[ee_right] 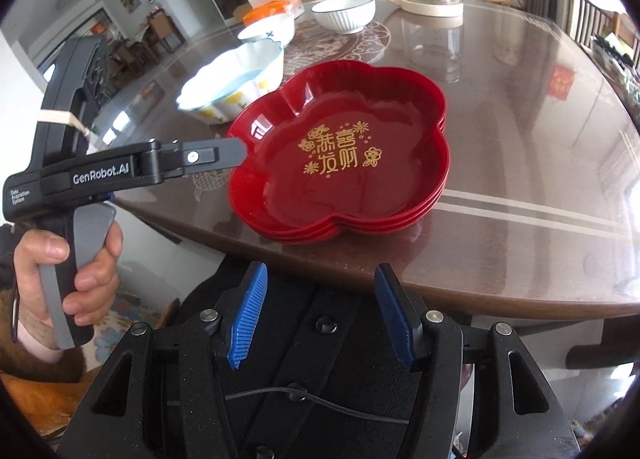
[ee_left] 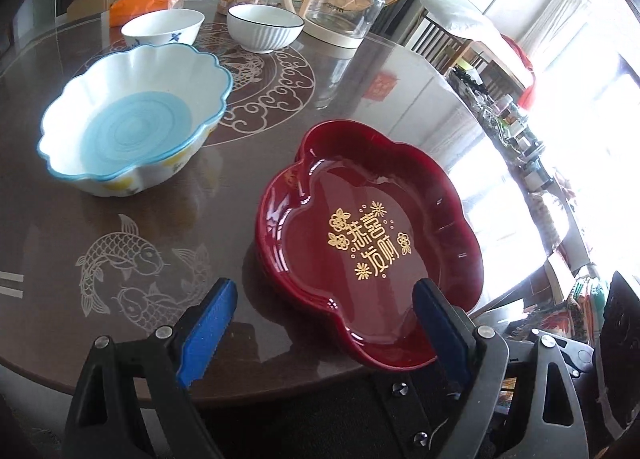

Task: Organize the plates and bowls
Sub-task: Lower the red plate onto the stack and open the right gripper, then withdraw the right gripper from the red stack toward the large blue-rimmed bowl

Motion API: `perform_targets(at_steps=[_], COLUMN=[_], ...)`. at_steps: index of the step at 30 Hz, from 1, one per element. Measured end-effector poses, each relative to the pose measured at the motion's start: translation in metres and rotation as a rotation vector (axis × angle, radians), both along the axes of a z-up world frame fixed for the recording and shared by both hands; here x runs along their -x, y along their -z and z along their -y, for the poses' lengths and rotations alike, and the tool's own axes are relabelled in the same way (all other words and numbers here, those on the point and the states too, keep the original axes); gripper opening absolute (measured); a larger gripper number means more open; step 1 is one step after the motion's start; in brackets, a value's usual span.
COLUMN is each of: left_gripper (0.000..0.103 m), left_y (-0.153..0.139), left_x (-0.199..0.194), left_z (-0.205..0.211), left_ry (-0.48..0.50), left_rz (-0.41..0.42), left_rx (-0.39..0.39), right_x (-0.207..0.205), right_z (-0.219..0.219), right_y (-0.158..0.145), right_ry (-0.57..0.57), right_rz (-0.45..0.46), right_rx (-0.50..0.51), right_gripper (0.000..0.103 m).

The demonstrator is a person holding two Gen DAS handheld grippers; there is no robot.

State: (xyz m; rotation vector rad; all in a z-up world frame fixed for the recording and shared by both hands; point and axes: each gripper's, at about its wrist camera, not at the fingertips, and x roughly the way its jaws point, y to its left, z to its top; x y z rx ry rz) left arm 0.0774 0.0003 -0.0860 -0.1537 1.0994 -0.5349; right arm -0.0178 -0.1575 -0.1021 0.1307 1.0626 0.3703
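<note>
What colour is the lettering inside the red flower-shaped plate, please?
Gold, with small gold flowers around it, on the red flower-shaped plate; clearest in the right wrist view.

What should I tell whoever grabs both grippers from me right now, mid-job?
Left gripper: open, empty, at the near-left rim of the red plates.
Right gripper: open, empty, held back off the table edge.
Red plates: already stacked, near the table's front edge.
Scalloped blue-rimmed bowl: alone, left of the stack.
Small blue-patterned bowl and ribbed white bowl: separate, farther back near the glass kettle.
Left: the three bowls are not yet stacked or grouped.
</note>
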Motion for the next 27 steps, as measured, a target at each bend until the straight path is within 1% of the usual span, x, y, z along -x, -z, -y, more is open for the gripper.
perform_targets(at_steps=[1,2,4,7,10,12,14,16,18,20,22,27], left_gripper=[0.089,0.091,0.091,0.091,0.091,0.091,0.090,0.091,0.091,0.091,0.091,0.091], left_y=[0.000,0.000,0.000,0.000,0.000,0.000,-0.008,-0.019,-0.025,-0.030,-0.035,-0.048], left_x=[-0.002,-0.002,-0.004,-0.012,-0.026,-0.037,-0.040,-0.036,-0.034,-0.032,-0.029,-0.024], left_z=[0.007,0.015,0.027,0.044,0.072,0.096,0.109,0.107,0.100,0.086,0.072,0.041], left_ry=[0.013,0.008,-0.007,-0.025,-0.073,-0.060,-0.060,-0.087,-0.111,-0.141,-0.176,-0.266], left_rz=[-0.004,0.001,0.026,0.029,0.042,0.068,0.117,0.185,0.221,0.237,0.249,0.277], left_rx=[0.008,-0.008,-0.042,-0.026,-0.024,-0.060,-0.114,-0.155,-0.212,-0.238,-0.258,-0.296], right_x=[0.002,0.004,0.006,0.006,0.005,0.003,0.001,0.003,0.006,0.008,0.003,-0.006], right_z=[-0.001,0.000,0.003,0.012,0.023,0.031,0.040,0.052,0.060,0.064,0.064,0.053], right_y=[0.002,0.005,0.011,0.017,0.021,0.024,0.027,0.026,0.023,0.021,0.023,0.023], right_ry=[-0.008,-0.009,0.001,0.034,0.072,0.107,0.147,0.188,0.212,0.230,0.235,0.202], right_rz=[-0.005,-0.008,-0.022,-0.031,-0.022,-0.010,-0.012,-0.009,0.011,0.028,0.018,0.017], right_rx=[0.000,0.001,-0.006,-0.027,-0.031,-0.030,-0.020,-0.024,-0.019,-0.003,-0.016,-0.024], right_gripper=[0.061,0.061,0.061,0.061,0.061,0.061,0.061,0.061,0.061,0.061,0.061,0.061])
